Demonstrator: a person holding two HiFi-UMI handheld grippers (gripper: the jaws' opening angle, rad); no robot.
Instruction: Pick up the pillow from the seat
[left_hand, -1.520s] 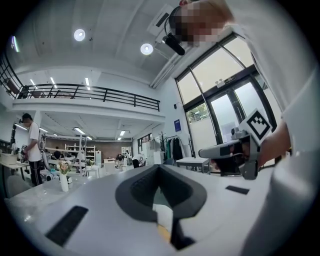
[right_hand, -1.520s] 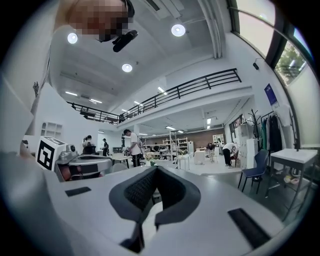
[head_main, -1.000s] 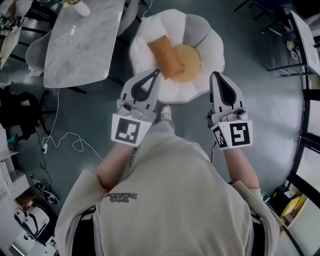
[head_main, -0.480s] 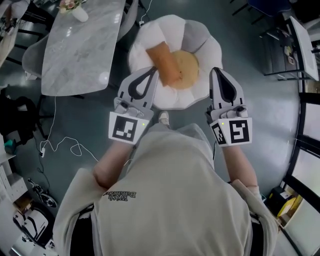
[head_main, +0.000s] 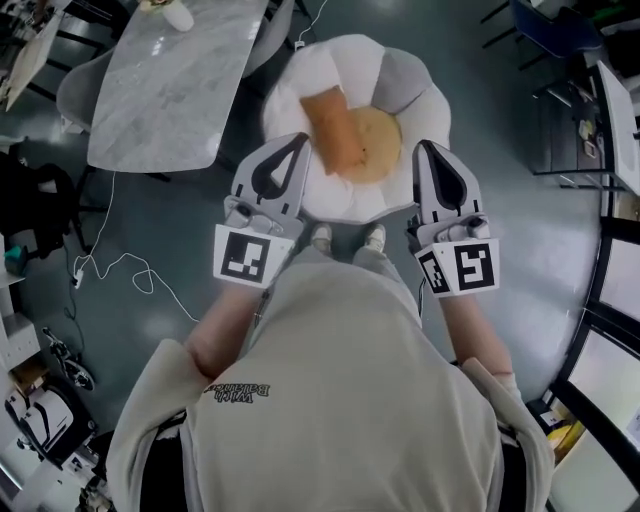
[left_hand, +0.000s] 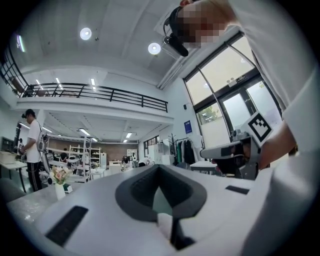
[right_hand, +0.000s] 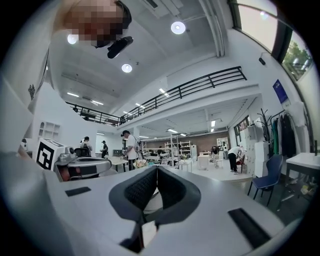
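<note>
An orange rectangular pillow (head_main: 333, 130) lies across the tan round middle of a white and grey flower-shaped seat (head_main: 330, 68). My left gripper (head_main: 300, 140) is held level above the seat's near left edge, its tip just left of the pillow, jaws shut and empty. Over the near right edge, my right gripper (head_main: 424, 148) is also shut with nothing in it. Both gripper views look across the room over shut jaws: left gripper (left_hand: 159, 167), right gripper (right_hand: 156, 168). Neither shows the pillow.
A marble table (head_main: 170, 80) stands left of the seat, with a white cable (head_main: 110, 270) looping over the floor below it. The person's shoes (head_main: 345, 238) are at the seat's near edge. A blue chair (right_hand: 267, 177) and several people stand farther off.
Both grippers have shifted slightly forward, still shut and level. The seat sits a little nearer in the head view, and the person's shoes have come into sight at its near edge.
</note>
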